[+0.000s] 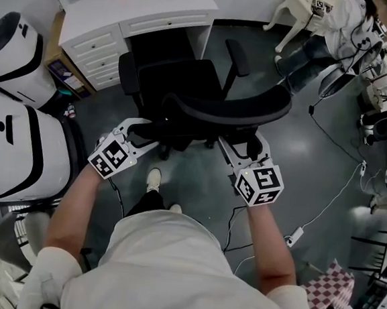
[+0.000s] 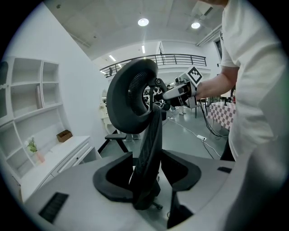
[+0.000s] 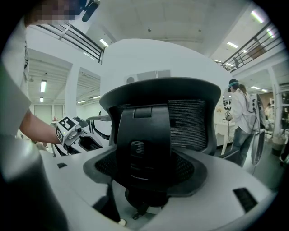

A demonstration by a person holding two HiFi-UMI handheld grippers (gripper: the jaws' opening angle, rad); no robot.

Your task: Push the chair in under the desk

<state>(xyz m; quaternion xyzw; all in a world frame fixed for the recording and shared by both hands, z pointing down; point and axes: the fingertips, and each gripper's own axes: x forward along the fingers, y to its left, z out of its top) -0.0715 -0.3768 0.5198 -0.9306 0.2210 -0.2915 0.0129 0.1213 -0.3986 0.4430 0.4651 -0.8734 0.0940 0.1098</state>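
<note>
Chair: the black chair (image 1: 186, 82) sits at the middle of the head view, its seat pointing up the frame at the dark knee opening. It is lined up with the gap, so a straight push should send it in.
Desk: the white desk (image 1: 146, 8) fills the upper left, drawers to the left of the opening. The seat front is just at the opening. The chair is not yet under, I judge.
Backrest: the curved backrest (image 1: 231, 110) faces you, which is why you work from behind it.
Left gripper: your left gripper (image 1: 144, 128) meets the backrest's left end. Its jaws stand apart, with the mesh edge between them, and I see no firm clamp.
Right gripper: your right gripper (image 1: 244, 148) sits at the right end, its jaws spread wide against the back panel and clamped on nothing.
Why two ends: one gripper at each end keeps the chair from swivelling.
Watch: the raised armrest (image 1: 237, 57) could catch the desk edge.
</note>
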